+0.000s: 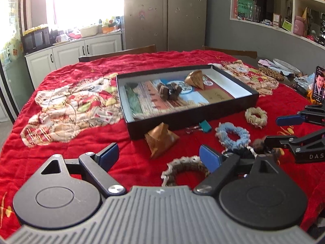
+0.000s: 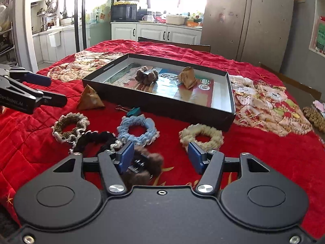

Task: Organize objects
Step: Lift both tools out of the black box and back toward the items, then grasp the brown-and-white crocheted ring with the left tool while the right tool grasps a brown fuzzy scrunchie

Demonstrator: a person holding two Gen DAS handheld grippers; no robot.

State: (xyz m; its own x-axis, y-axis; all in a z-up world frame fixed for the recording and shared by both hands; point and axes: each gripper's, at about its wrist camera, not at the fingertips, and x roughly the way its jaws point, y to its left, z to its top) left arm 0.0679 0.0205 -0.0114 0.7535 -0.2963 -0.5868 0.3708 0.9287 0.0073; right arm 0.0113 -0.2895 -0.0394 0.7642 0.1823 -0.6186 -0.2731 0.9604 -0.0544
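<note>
A black shallow box (image 1: 195,116) (image 2: 178,109) on the red cloth holds a brown fuzzy hair clip (image 1: 169,90) (image 2: 146,74) and a tan pyramid pouch (image 1: 196,79) (image 2: 187,77). A second pouch (image 1: 160,140) (image 2: 89,98), a teal binder clip (image 1: 204,127) (image 2: 133,111) and blue (image 1: 233,135) (image 2: 138,131), cream (image 1: 256,117) (image 2: 202,137), brown-white (image 1: 182,170) (image 2: 69,127) and black (image 2: 93,140) scrunchies lie in front. My left gripper (image 1: 160,156) is open above the pouch. My right gripper (image 2: 161,156) (image 1: 272,130) is open over a second brown fuzzy clip (image 2: 142,166).
A phone (image 1: 319,84) stands at the table's right edge beside a plate (image 1: 286,65) and clutter. Chairs (image 1: 121,53) stand behind the table. Cabinets and a fridge (image 2: 247,18) lie beyond.
</note>
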